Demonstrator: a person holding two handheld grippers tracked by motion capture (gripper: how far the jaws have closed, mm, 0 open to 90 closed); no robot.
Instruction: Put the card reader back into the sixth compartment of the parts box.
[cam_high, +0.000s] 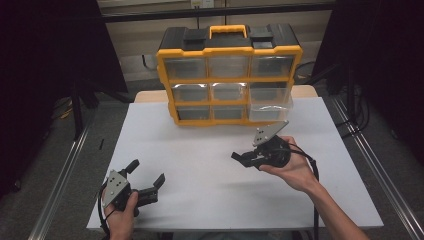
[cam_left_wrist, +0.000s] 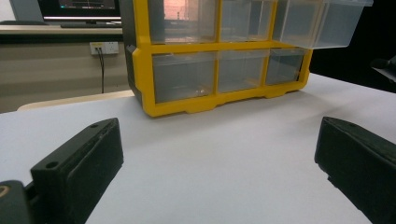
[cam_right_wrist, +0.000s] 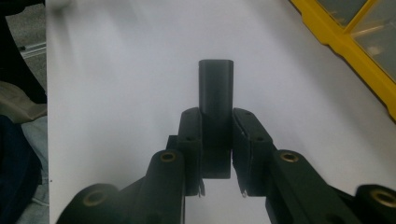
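The right gripper (cam_high: 243, 159) is clamped on a small dark oblong block of plastic (cam_right_wrist: 215, 107), held above the white table (cam_high: 200, 165). In the right gripper view the block stands up between the 2 pads and rises past their tips. In the high view the block cannot be made out apart from the dark jaws.

The left gripper (cam_high: 146, 175) sits low over the near-left part of the table, its jaws spread wide with bare table between them.

Beyond both grippers stands a yellow-framed organiser box with a black top and yellow handle (cam_high: 229, 75), holding 9 clear plastic drawers in 3 rows of 3. 1 clear drawer (cam_high: 270, 106), on the right side of the box, is pulled out toward the right gripper, just beyond its grey plate. It looks empty, as far as the pictures tell. The shut drawers show no clear contents through their fronts; glare hides some of them.
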